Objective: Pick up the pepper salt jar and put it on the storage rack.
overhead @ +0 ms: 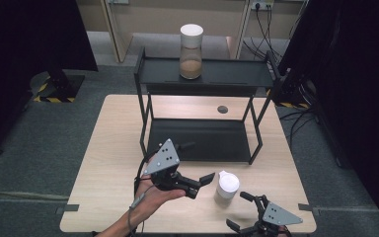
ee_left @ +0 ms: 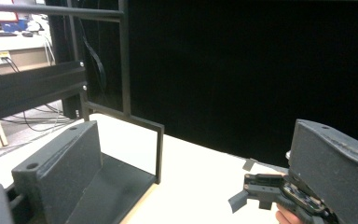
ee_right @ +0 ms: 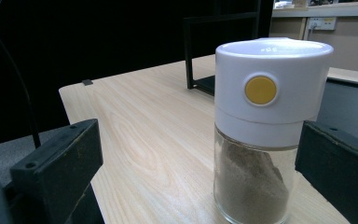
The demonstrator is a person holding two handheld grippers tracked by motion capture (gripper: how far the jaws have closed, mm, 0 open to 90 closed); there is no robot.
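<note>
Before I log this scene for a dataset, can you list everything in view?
Jars: two, clear glass with white lids and brown powder; one on the rack's top shelf, one on the table near the right gripper, a yellow button on its lid.
Rack: one, black metal, two shelves, at the table's far half.
Table: one, light wood, with a grey round cap beyond the rack.
Floor: grey carpet, cables at right.
Left gripper: one, black, grey plate on top, jaws open, held in a hand.
Right gripper: one, black, jaws open toward the near jar.
</note>
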